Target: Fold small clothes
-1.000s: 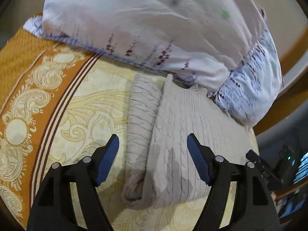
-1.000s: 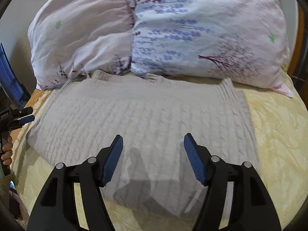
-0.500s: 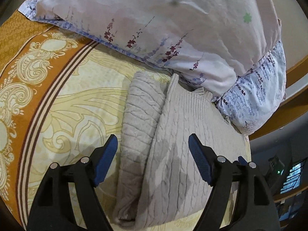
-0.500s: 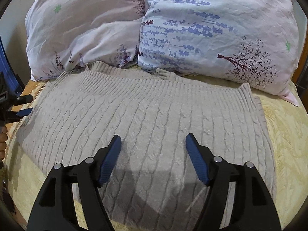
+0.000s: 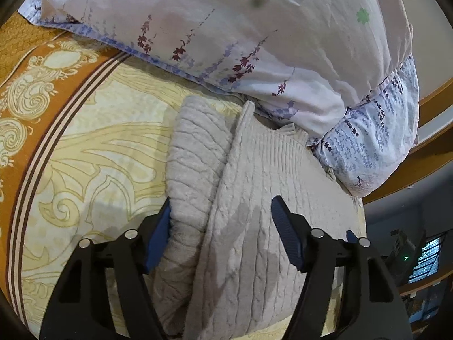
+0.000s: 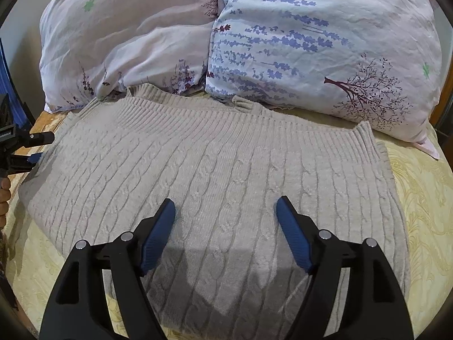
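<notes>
a grey cable-knit sweater (image 6: 215, 187) lies partly folded on the bed (image 5: 93, 147), filling the frame's centre below two pillows (image 6: 311, 42). the left tongs (image 5: 219, 232) have just narrowed astride its folded edge; the right tongs (image 6: 225, 226) have widened, empty, above it. a grasp seems imminent.

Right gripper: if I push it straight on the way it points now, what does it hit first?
Most likely the beige cable-knit sweater: the open right gripper points down at its flat middle panel, nothing between. How far above it is unclear.
</notes>
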{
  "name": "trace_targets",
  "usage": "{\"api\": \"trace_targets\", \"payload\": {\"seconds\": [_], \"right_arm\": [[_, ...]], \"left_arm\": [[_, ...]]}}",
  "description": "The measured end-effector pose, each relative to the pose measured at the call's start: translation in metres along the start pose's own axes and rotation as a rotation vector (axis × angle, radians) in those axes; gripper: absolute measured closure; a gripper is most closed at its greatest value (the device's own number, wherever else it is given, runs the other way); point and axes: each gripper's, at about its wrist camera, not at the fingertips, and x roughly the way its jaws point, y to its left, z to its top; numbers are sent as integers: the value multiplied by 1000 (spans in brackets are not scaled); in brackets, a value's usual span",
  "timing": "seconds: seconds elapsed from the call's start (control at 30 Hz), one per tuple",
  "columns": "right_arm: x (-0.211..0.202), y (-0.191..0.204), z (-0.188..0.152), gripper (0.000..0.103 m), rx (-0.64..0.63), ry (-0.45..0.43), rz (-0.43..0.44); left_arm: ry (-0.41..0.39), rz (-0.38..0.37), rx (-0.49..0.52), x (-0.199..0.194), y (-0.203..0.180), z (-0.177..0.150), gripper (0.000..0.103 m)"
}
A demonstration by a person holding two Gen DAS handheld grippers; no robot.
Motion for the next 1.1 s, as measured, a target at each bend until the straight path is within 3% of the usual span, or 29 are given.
{"api": "trace_targets", "payload": {"seconds": [0.27,0.5,0.63,0.77,1.1], "right_arm": [[2,-1,0,27,1,0,8],[2,-1,0,26,3,-1,8],[2,0,0,26,4,-3,10],[0,0,-2,26,10,-4,13],[-11,-9,-4,26,45,3,53]], "left_arm": [[4,-12,-13,3,-3,-2,48],[16,-17,1,8,-15,-5,51],[29,-7,-4,12,-19,-5,75],[26,15,-14,14,-20,-5,81],[-25,-144,-16,-10,-55,0,86]]}}
